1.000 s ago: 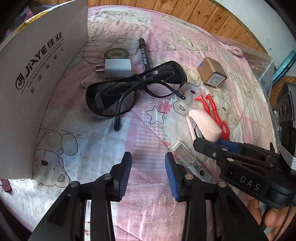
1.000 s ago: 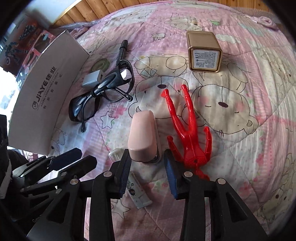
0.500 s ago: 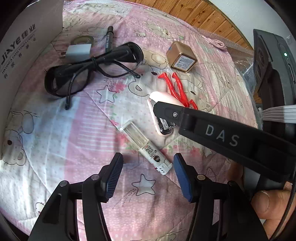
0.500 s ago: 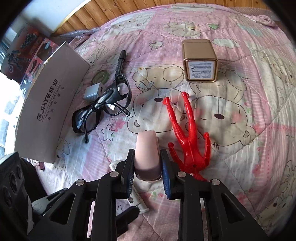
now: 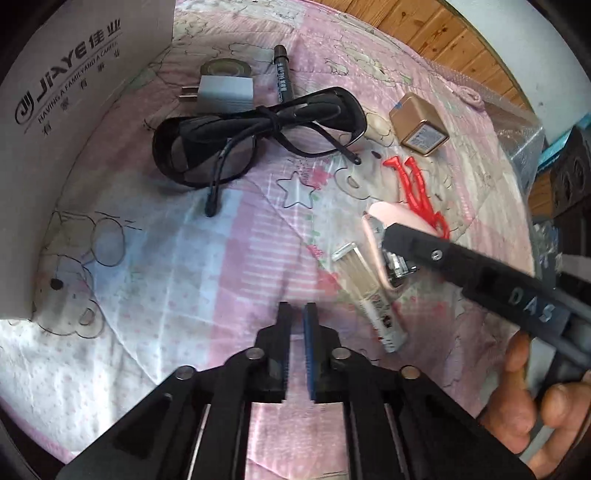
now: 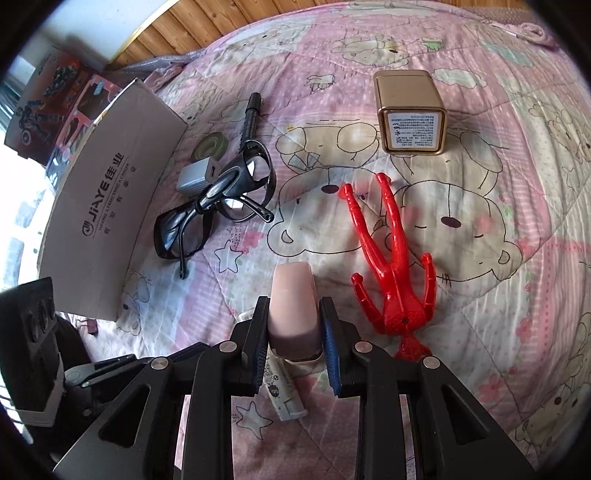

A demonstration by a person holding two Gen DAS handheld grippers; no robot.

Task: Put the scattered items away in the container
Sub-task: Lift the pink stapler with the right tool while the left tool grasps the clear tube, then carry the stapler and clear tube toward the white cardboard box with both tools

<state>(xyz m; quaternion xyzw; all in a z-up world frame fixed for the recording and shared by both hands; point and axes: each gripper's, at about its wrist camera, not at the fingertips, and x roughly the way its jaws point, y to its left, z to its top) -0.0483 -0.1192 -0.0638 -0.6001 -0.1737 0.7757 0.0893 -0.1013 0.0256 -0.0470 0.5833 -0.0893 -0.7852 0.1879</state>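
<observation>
My right gripper (image 6: pixel 294 308) is shut on the pink stapler (image 6: pixel 291 295), holding it by its sides just above the quilt. In the left wrist view the stapler (image 5: pixel 391 218) shows behind one black finger of that gripper. A white tube (image 6: pixel 282 387) lies under the stapler, and a red toy figure (image 6: pixel 391 258) lies to its right. My left gripper (image 5: pixel 295 317) hovers over bare quilt, shut on nothing. The cardboard box (image 6: pixel 107 206) printed JIAYE stands at the left. Black glasses (image 5: pixel 255 140) lie between the box and the stapler.
A gold box (image 6: pixel 410 110) sits at the back right. A black marker (image 5: pixel 282 77), a tape roll (image 5: pixel 223 68) and a grey plug (image 5: pixel 225 92) lie behind the glasses. A hand (image 5: pixel 532 398) holds the right gripper's handle. A wooden edge (image 6: pixel 221 22) borders the quilt.
My left gripper has gone from open to shut and swung back left, away from the white tube. The right gripper stays shut on the stapler, which now sits a little higher.
</observation>
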